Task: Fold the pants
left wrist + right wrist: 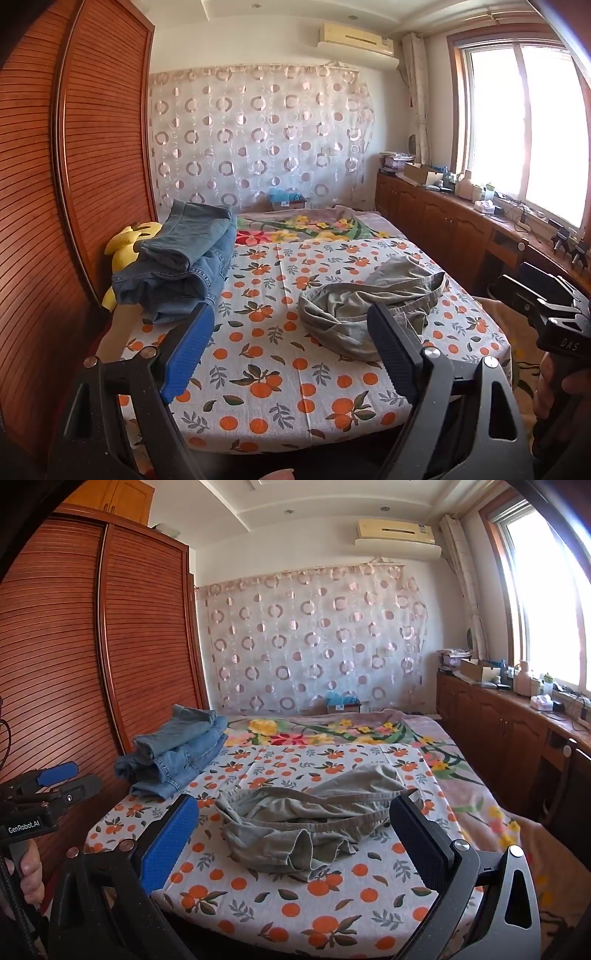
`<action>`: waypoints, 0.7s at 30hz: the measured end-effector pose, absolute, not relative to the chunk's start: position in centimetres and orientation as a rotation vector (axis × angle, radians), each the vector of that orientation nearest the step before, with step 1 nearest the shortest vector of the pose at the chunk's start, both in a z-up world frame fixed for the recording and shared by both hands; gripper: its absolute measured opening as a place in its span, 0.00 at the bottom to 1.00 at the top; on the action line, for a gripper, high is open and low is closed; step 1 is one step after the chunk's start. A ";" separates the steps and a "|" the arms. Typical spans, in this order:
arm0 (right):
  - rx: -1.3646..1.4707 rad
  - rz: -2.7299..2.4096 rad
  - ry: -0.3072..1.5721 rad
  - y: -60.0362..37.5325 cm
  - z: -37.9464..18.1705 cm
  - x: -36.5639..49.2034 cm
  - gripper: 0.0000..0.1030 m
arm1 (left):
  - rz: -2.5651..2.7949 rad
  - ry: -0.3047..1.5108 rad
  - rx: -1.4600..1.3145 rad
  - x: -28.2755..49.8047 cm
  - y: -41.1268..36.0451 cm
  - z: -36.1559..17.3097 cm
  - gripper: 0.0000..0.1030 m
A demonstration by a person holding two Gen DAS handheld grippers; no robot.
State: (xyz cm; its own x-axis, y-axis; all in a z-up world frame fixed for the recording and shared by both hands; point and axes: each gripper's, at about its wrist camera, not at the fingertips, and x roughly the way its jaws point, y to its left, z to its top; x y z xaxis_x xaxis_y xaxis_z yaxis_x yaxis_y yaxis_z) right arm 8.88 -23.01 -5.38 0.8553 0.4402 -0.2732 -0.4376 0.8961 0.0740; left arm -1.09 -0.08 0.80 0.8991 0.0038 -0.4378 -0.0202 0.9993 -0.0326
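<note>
Pants [314,823] lay crumpled on the bed [332,904], long axis left-to-right, dead ahead of the right hand-held gripper [295,834]; left hand-held gripper [291,350] sat leftward; both gaped empty.

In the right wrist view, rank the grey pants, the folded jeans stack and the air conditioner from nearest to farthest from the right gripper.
From the right gripper:
1. Grey pants, crumpled on the bed just ahead.
2. Folded jeans stack, farther back on the left, by the wardrobe.
3. Air conditioner, high on the far wall.
</note>
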 end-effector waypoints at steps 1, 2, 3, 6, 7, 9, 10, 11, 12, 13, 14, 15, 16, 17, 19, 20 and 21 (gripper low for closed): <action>0.008 0.460 0.289 -23.0 -5.3 8.8 1.00 | 0.012 0.452 -0.032 -0.8 -0.1 0.8 0.83; 0.008 0.459 0.288 -23.0 -5.3 8.9 1.00 | 0.011 0.451 -0.030 -0.8 -0.2 0.8 0.83; 0.008 0.460 0.287 -23.0 -5.4 8.8 1.00 | 0.011 0.450 -0.030 -0.8 -0.1 0.8 0.83; 0.008 0.459 0.286 -23.0 -5.4 8.8 1.00 | 0.011 0.450 -0.029 -0.7 -0.2 0.9 0.83; 0.009 0.459 0.285 -23.0 -5.4 8.8 1.00 | 0.009 0.449 -0.028 -0.7 -0.2 0.9 0.83; 0.009 0.460 0.283 -23.0 -5.4 8.7 1.00 | 0.011 0.448 -0.028 -0.8 -0.3 1.0 0.83; 0.010 0.461 0.283 -23.0 -5.4 8.7 1.00 | 0.012 0.446 -0.027 -0.8 -0.3 0.9 0.83; 0.010 0.462 0.284 -23.0 -5.4 8.7 1.00 | 0.011 0.447 -0.027 -0.8 -0.3 0.9 0.83; 0.009 0.461 0.284 -23.0 -5.4 8.7 1.00 | 0.012 0.447 -0.027 -0.8 -0.4 0.9 0.83; 0.009 0.461 0.284 -23.0 -5.4 8.7 1.00 | 0.011 0.447 -0.026 -0.8 -0.4 0.9 0.83; 0.010 0.460 0.284 -23.0 -5.4 8.7 1.00 | 0.011 0.448 -0.026 -0.8 -0.4 1.0 0.83; 0.011 0.462 0.285 -23.0 -5.4 8.7 1.00 | 0.012 0.447 -0.026 -0.9 -0.4 1.0 0.83; 0.011 0.462 0.285 -23.0 -5.4 8.7 1.00 | 0.011 0.447 -0.026 -0.9 -0.4 1.0 0.83; 0.011 0.460 0.285 -23.0 -5.4 8.7 1.00 | 0.011 0.447 -0.026 -0.9 -0.4 1.0 0.83; 0.013 0.461 0.287 -23.0 -5.4 8.7 1.00 | 0.011 0.446 -0.026 -0.9 -0.4 0.9 0.83; 0.013 0.462 0.287 -23.0 -5.5 8.7 1.00 | 0.012 0.446 -0.026 -0.9 -0.5 1.0 0.83; 0.014 0.463 0.288 -22.9 -5.5 8.7 1.00 | 0.011 0.446 -0.026 -0.9 -0.5 1.0 0.83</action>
